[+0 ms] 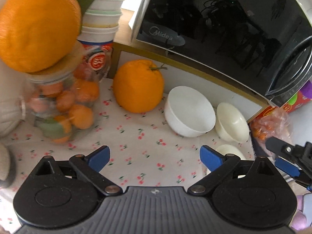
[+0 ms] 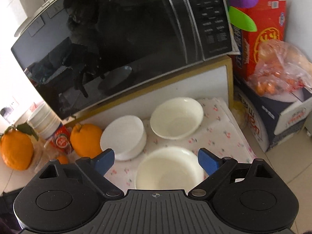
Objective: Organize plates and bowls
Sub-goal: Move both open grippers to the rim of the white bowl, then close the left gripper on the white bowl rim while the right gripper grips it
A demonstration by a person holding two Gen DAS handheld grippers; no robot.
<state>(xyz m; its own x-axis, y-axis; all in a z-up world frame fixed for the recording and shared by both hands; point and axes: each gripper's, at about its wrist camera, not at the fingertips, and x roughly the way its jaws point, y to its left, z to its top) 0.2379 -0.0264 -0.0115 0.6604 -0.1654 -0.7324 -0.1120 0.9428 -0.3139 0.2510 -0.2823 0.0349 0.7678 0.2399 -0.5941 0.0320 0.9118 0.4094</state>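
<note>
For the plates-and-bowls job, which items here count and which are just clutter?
Belongs to the job:
white bowl
far cream bowl
near cream bowl

Just lying about:
microwave
loose orange
jar of small oranges
stacked paper cups
red carton
bagged fruit

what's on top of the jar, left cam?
A big orange sits on the jar's wooden lid. Small oranges fill the jar. The lid's top is mostly covered by the fruit.

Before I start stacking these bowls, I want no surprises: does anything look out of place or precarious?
Yes: a large orange sits balanced on the lid of the glass jar of small oranges, which looks tippy. The three white bowls stand upright and apart on the cloth.
</note>
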